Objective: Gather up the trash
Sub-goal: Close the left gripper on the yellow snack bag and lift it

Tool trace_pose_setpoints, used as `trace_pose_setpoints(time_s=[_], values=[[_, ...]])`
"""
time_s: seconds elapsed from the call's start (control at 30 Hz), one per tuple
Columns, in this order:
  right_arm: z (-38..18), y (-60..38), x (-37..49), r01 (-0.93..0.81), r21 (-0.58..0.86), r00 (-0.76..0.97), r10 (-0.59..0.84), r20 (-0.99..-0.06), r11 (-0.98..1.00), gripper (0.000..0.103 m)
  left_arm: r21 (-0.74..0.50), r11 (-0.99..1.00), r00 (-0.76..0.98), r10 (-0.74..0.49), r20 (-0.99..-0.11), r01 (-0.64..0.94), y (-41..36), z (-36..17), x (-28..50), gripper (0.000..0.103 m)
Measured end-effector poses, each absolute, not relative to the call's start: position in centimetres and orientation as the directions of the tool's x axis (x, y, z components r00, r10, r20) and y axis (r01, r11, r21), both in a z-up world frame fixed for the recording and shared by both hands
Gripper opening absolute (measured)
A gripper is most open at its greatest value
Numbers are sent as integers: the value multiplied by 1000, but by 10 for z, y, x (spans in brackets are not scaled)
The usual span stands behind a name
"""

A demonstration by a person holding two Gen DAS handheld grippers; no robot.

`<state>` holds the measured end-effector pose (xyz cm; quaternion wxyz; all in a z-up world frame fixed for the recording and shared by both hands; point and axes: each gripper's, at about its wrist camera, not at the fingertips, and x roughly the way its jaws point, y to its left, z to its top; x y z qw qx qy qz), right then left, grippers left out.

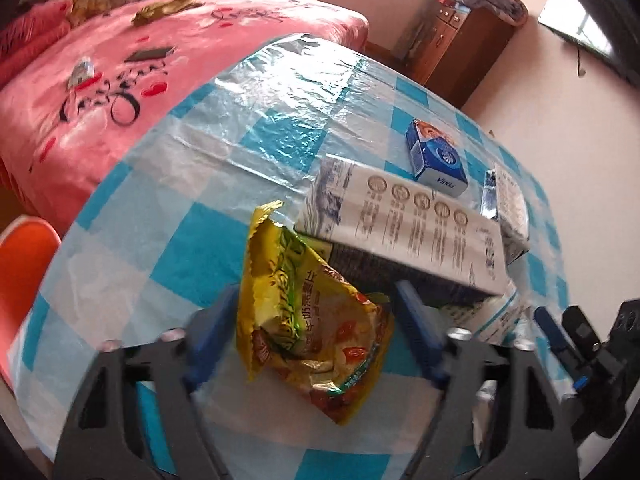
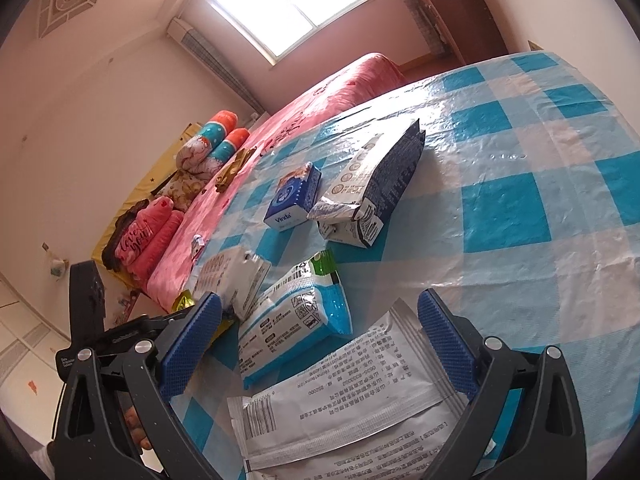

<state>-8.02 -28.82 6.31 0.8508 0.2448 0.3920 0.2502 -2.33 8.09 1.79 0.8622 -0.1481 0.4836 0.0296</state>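
Note:
A crumpled yellow snack packet (image 1: 304, 320) stands between the blue fingers of my left gripper (image 1: 316, 300), and both pads touch its sides. It leans against a long white and dark-blue bag (image 1: 420, 220) on the checked table (image 1: 240, 128). My right gripper (image 2: 320, 300) is open low over the table (image 2: 520, 160), with nothing pinched. A flat white sachet (image 2: 340, 408) lies under its fingers. A blue and white pack (image 2: 296, 320) lies just beyond. Further off lie the long bag (image 2: 372, 176) and a blue tissue pack (image 2: 294, 196).
A pink bed (image 1: 100, 80) with pillows runs along the table's far side. An orange chair (image 1: 24, 272) stands at the table's left edge, and a wooden cabinet (image 1: 452, 40) by the wall. Another white packet (image 2: 236, 276) lies near the table edge by the bed.

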Motion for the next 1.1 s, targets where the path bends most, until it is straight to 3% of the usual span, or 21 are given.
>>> trace_pose_setpoints(time_s=[0.57, 1.1], values=[[59, -292, -73, -246, 647, 546, 655, -522, 721, 97, -238, 958, 509, -126, -852, -161, 88, 27, -22, 43], [60, -281, -71, -233, 604, 566, 612, -553, 762, 97, -329, 942, 544, -243, -803, -65, 123, 23, -50, 41]])
